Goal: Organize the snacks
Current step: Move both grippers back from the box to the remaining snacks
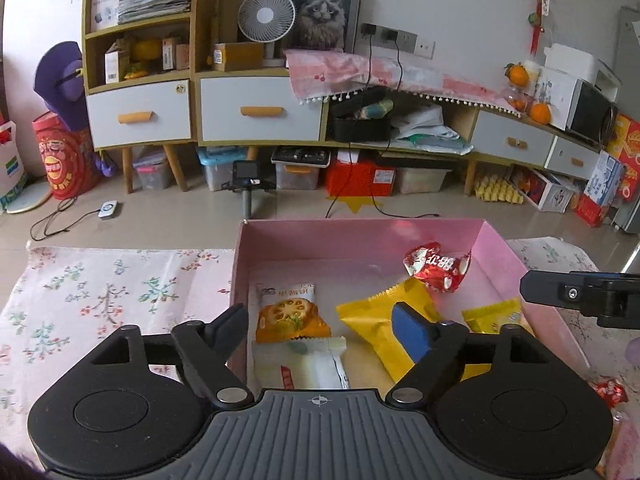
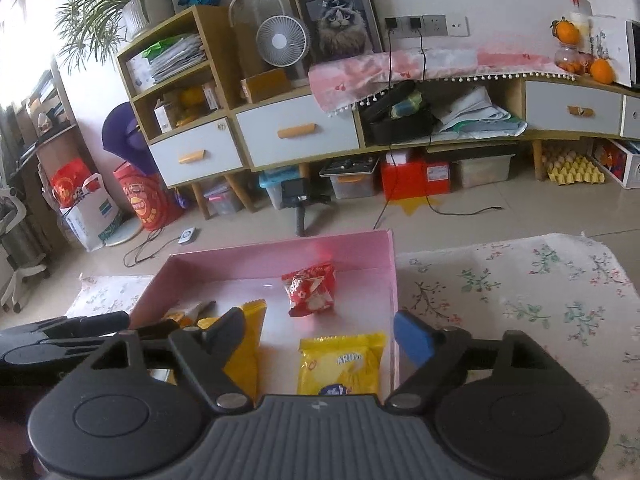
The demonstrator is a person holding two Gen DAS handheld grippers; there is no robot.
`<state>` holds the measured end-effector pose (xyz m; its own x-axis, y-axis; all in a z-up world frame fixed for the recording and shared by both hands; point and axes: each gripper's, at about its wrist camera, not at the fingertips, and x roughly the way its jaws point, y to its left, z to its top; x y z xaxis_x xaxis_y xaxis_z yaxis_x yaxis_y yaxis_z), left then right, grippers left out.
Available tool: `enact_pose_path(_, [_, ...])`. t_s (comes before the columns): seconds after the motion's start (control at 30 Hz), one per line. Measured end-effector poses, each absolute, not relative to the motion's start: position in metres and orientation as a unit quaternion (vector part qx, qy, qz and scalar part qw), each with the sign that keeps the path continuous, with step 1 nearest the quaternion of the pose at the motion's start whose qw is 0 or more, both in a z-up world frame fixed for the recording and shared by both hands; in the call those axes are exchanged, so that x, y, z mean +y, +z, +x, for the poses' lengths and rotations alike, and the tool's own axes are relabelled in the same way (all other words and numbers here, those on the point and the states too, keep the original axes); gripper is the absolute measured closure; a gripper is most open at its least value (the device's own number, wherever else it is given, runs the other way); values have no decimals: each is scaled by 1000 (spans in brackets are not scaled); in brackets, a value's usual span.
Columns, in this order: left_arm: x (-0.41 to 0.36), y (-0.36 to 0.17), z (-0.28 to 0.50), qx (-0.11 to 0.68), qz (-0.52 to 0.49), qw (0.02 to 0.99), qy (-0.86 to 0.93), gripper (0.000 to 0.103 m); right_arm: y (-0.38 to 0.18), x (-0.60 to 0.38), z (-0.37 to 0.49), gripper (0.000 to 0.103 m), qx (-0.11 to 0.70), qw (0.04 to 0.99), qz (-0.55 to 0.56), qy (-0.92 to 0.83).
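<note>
Readable print in my two views

From my right claw's view, the yellow biscuit packet (image 2: pixel 340 366) in the pink box (image 2: pixel 390 276) shows the letters "ARD". The red candy wrapper (image 1: pixel 436 266) carries white Chinese characters that I cannot make out, and the lotus-root packet's (image 1: pixel 290 312) print is too small.

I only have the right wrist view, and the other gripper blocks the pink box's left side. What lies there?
Observer: An orange lotus-root snack packet lies flat by the pink cardboard box's left wall.
Operator: Anything nearer than that?
Observer: A white plastic-wrapped packet, just on the camera side of it.
Operator: Any snacks outside the box?
Observer: A red shiny foil wrapper lies on the floral tablecloth, right of the box.
</note>
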<state>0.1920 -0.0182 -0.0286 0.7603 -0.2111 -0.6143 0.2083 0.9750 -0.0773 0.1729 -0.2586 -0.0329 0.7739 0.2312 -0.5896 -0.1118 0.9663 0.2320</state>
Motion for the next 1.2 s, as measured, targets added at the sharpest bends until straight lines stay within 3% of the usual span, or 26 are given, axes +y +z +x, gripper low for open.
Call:
enact_pose_path(0.47, [-13, 14, 137, 342, 13, 933, -108, 6, 3, -257, 117, 19, 325, 939, 60, 92])
enact_pose_path(0.9, [-5, 14, 81, 384, 35, 918, -89, 5, 7, -252, 63, 13, 329, 938, 42, 99])
enact_pose_path(1.2, [-2, -13, 46, 394, 49, 910, -117, 5, -21, -251, 32, 13, 349, 933, -3, 93])
